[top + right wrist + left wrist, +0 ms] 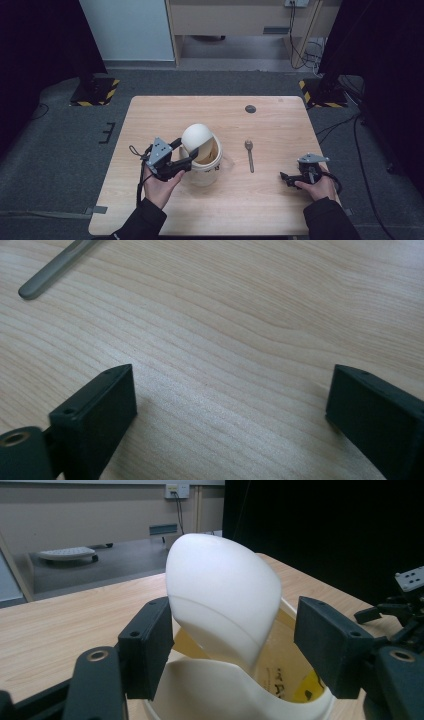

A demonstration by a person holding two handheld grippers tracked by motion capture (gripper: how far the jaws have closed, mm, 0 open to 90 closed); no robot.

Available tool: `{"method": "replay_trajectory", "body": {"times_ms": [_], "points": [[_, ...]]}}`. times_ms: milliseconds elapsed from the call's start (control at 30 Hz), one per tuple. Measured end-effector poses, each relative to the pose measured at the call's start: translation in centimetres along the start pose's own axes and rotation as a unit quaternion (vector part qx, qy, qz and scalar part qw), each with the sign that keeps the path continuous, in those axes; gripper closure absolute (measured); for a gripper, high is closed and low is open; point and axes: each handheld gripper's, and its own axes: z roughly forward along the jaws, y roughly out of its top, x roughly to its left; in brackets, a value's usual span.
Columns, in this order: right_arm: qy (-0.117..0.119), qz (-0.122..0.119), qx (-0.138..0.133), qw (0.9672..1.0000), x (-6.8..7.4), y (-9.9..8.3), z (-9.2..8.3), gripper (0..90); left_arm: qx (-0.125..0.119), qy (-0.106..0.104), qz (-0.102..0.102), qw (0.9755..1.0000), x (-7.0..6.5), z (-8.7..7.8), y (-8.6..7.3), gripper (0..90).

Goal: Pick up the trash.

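Lid [220,600], white and domed, stands tilted up off the bucket [215,692] between the left gripper [184,150] jaws; one jaw is right beside it, the other has a gap, no firm grip visible. Right gripper [283,176] rests on the table [150,112], jaws wide apart around bare wood. Spoon [249,156] lies beyond it, toward the bucket.

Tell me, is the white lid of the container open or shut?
Open. The white lid stands tilted up above the container, so its inside shows, between the left gripper jaws.
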Motion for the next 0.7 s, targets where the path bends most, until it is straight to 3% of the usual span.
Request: {"method": "replay_trajectory", "body": {"times_ms": [33,167,300,333,567,633,667,700], "points": [[0.000,0.000,0.000,1.0000,0.0,0.0,0.0,10.8,-0.001,-0.003,0.000,1.0000,0.0,-0.1,0.0,31.3],[-0.003,0.002,0.012,0.9999,0.0,0.4,-0.5,27.2,-0.007,-0.023,-0.001,0.9997,0.1,-0.3,0.0,29.8],[0.000,0.000,0.017,0.9998,0.1,0.7,-0.7,29.8,-0.012,-0.035,0.001,0.9993,0.2,-0.7,0.1,29.9],[0.001,0.005,0.007,1.0000,0.2,1.1,-1.0,31.0,-0.012,-0.023,0.000,0.9997,0.5,-1.2,0.1,29.4],[-0.003,0.012,-0.036,0.9993,0.8,2.8,-1.9,32.6,-0.014,0.006,-0.014,0.9998,2.2,-3.4,-0.7,25.6],[-0.010,0.008,-0.057,0.9983,0.9,3.6,-2.4,33.9,-0.001,0.024,-0.019,0.9995,3.5,-4.7,-1.9,24.5],[-0.010,0.011,-0.060,0.9980,1.0,3.9,-2.5,33.7,-0.001,0.024,-0.019,0.9995,3.5,-4.7,-1.9,23.9],[-0.012,0.012,-0.065,0.9977,1.1,4.1,-2.6,33.7,0.019,0.040,-0.016,0.9989,4.6,-5.2,-3.1,23.5]]}}
